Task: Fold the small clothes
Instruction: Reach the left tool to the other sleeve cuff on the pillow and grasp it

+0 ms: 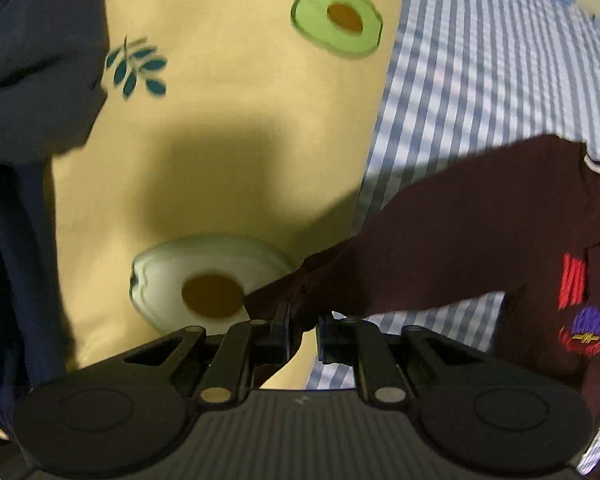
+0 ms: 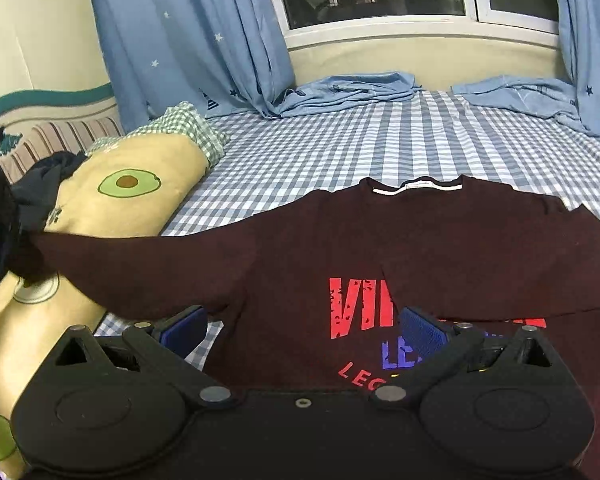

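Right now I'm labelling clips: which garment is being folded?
On the checked bed, beside the avocado quilt, lies a dark maroon sweatshirt. Only it bears red and blue lettering, and the left gripper pinches its sleeve.

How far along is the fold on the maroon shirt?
Early. Done: the maroon shirt lies spread on the checked sheet, and its right sleeve looks folded across the chest. In hand: the left gripper is shut on the left sleeve, stretched toward the avocado quilt. Left: fold it in. The right gripper is open.
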Demonstrator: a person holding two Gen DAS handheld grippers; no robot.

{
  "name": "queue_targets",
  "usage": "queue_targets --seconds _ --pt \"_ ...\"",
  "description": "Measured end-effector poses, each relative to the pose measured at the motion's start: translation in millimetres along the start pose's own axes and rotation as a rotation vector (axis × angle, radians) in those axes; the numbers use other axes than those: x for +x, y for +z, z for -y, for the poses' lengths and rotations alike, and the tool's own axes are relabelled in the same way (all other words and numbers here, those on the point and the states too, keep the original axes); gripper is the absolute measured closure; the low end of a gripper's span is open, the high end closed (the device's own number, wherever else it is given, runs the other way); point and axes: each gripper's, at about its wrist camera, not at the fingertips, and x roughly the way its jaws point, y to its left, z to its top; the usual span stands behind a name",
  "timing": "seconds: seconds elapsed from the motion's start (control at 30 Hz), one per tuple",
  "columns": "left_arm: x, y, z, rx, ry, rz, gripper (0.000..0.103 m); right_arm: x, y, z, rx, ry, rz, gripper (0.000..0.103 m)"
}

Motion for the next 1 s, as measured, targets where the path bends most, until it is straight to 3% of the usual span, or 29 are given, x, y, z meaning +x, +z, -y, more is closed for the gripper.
queue_targets --seconds 0.07,0.17,0.23,0.33,0.53,0.7,0.87,0.9,0.93,1.0 --pt "-0.9 14.8 4.2 0.075 0.099 0.042 0.09 1.9 0.1 -0.4 0.003 -0.009 -0.003 0.001" --pt "4.4 29.7 6.6 0.129 0.203 0.125 0.074 6.3 -0.5 -1.6 0.018 -0.012 -0.018 0.001" --pt "2.7 32.0 3.4 0.121 0.188 0.189 0.052 7.9 0.1 -4.5 0.018 -0.007 -0.018 0.001" --pt "-0.8 19.8 -4.9 0.125 0.169 0.316 0.028 8.5 1.8 -9.1 0.002 0.005 -0.006 0.001" --pt "-6.6 -22.3 -27.2 0.079 0.076 0.502 0.014 12.3 3.7 -12.1 -0.004 0.005 -0.005 0.001" --pt "33.0 -59.0 -33.9 -0.006 -0.064 0.545 0.013 17.7 2.8 -15.5 -0.001 0.007 -0.018 0.001" --pt "60.9 -62.8 -18.7 -0.043 -0.01 0.613 0.015 19.6 2.3 -17.3 -0.001 0.004 -0.025 0.001" --pt "62.8 -61.0 -17.4 -0.071 -0.002 0.625 0.028 19.2 2.5 -16.4 0.003 0.002 -0.025 0.001" --pt "64.0 -58.8 -17.7 -0.11 0.002 0.635 0.056 18.6 2.6 -15.3 0.005 -0.001 -0.025 0.001" --pt "64.1 -56.1 -20.5 -0.187 -0.028 0.649 0.076 16.5 3.4 -13.9 0.005 -0.005 -0.017 0.001"
